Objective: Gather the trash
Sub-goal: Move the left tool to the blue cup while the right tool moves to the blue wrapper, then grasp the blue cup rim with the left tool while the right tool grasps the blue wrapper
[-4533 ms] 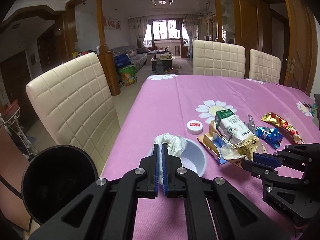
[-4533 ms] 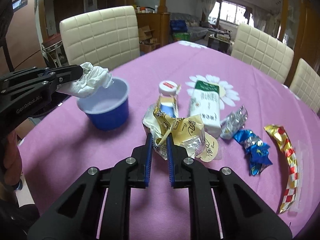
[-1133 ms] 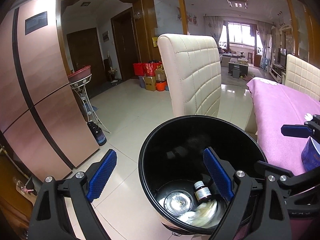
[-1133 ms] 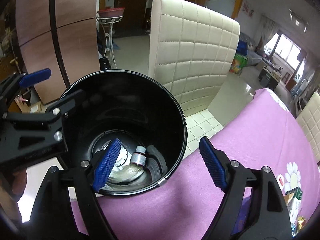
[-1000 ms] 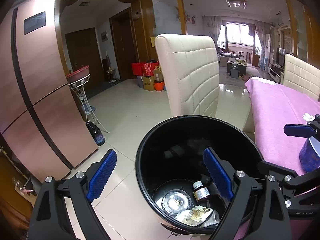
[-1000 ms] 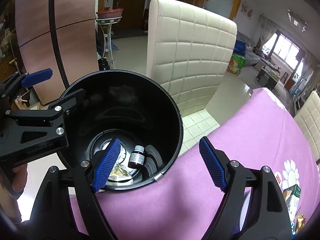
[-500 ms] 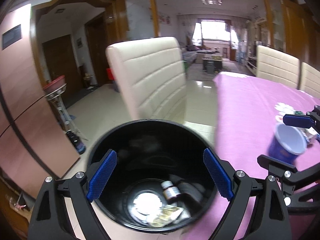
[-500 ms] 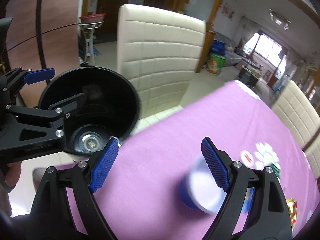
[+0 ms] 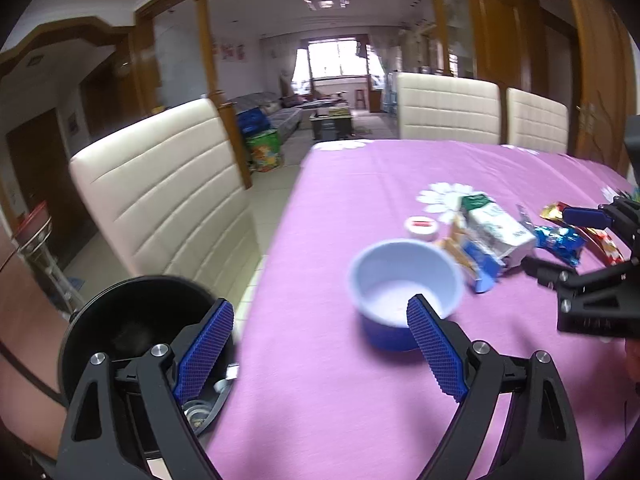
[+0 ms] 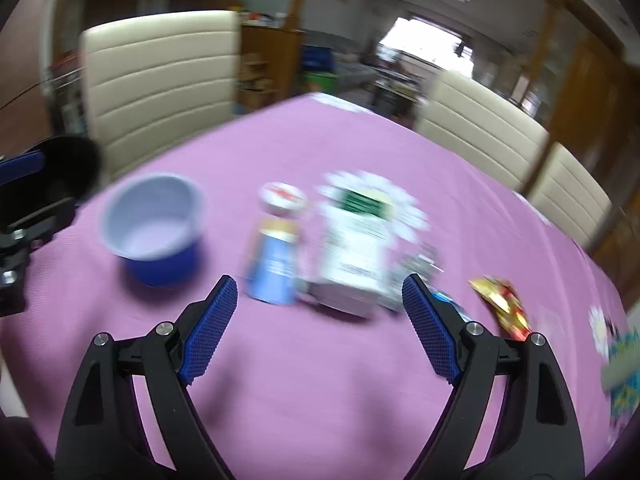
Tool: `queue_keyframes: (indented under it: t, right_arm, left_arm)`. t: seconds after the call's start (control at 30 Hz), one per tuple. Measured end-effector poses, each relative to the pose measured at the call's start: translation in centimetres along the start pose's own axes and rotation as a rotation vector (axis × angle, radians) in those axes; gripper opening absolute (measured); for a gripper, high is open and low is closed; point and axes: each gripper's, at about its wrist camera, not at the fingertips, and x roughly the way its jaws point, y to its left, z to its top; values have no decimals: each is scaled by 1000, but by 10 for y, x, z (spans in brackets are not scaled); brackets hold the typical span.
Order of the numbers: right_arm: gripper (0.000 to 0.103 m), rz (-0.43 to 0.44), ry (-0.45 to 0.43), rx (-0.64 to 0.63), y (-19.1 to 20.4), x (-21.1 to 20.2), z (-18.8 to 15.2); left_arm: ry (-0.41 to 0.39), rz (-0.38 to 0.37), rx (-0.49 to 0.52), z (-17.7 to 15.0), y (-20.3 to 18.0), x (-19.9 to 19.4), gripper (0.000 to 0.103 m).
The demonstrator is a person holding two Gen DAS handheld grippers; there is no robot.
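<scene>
a table [image 9: 360,184] under a pink, daisy-printed cloth fills the middle and right of both wrist views, with cream padded chairs [image 9: 160,192] ranged along its edges. a black trash bin [image 9: 132,320] stands at the lower left of the left wrist view, just off the table's near corner, placed, it seems, so litter can be dropped straight over the edge; a few items show dimly at its bottom. the left hand-held gripper [image 9: 320,348] hangs at the bottom of that view with its jaws wide apart and nothing between them, one blue pad over the bin's mouth, the other in front of an empty blue plastic bowl [image 9: 404,292]. the right hand-held gripper [image 10: 316,324], at the bottom of its own blurred view, is likewise spread and empty, aimed toward the remaining trash, probably to take the next piece. that trash lies in a loose cluster at centre right of the table: a white and green carton [image 10: 356,256] on its side, a blue and yellow wrapper [image 10: 274,268] beside it, a small white lid with a red label [image 10: 282,196], a blue foil wrapper [image 9: 560,240] and a red and gold wrapper [image 10: 504,304].
</scene>
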Motion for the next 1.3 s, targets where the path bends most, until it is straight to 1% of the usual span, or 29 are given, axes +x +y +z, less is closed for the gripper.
queue_keyframes:
  t: [0.07,0.27,0.33,0.43,0.53,0.73,0.77,0.8,0.83,0.87,0.9,0.93,0.97,1.0,1.03,1.1,1.2,1.3]
  right_arm:
    - [83,-31,15,34,-17,5,-4]
    - [83,-67,46,96,-50,17,-16]
    - [83,-73,58,113,-57,23,-18]
    - [83,-75,64,137,-65,30,-23]
    - [80,-68,79,154,-69,37,-26]
    - [79,-62,109,185,-75,44,-30]
    - [77,-55,118,191,-77,46,-30]
    - [73,-46,128,198,-78,48,-31]
    - [71,-38,137,203,-78,49,-32]
    - [67,-29,148,208,-79,51,-32]
    - [61,-24,156,212,-80,53,-33]
    - [57,-16,168,214,-80,55,-34]
    - [51,-5,172,219,-80,56,-35]
    - [42,-3,170,222,-81,56,-35]
    - [36,-12,170,219,-80,55,-35]
    - [29,-11,166,224,-80,53,-36]
    - [25,-18,148,228,-79,48,-36]
    - [23,-39,95,223,-76,36,-34]
  left_arm:
    - [8,-24,15,3,-12,5,86]
    - [41,-76,58,11,-47,21,86]
    - [58,-71,67,12,-54,29,86]
    - [64,-44,81,12,-61,37,86]
    - [58,-57,84,14,-66,41,86]
    - [47,-48,98,16,-72,47,86]
    - [45,-50,101,17,-73,48,86]
    - [48,-55,103,17,-74,48,85]
    - [50,-62,107,16,-75,49,78]
    - [56,-66,114,16,-77,50,72]
    - [68,-68,122,15,-78,52,55]
    - [80,-68,128,15,-79,54,33]
    - [110,-69,134,13,-80,60,21]
    - [134,-76,129,12,-79,64,11]
    - [134,-71,124,11,-78,66,11]
    - [128,-76,120,12,-76,63,11]
    - [83,-56,124,13,-76,52,10]
    - [56,-52,127,14,-76,44,10]
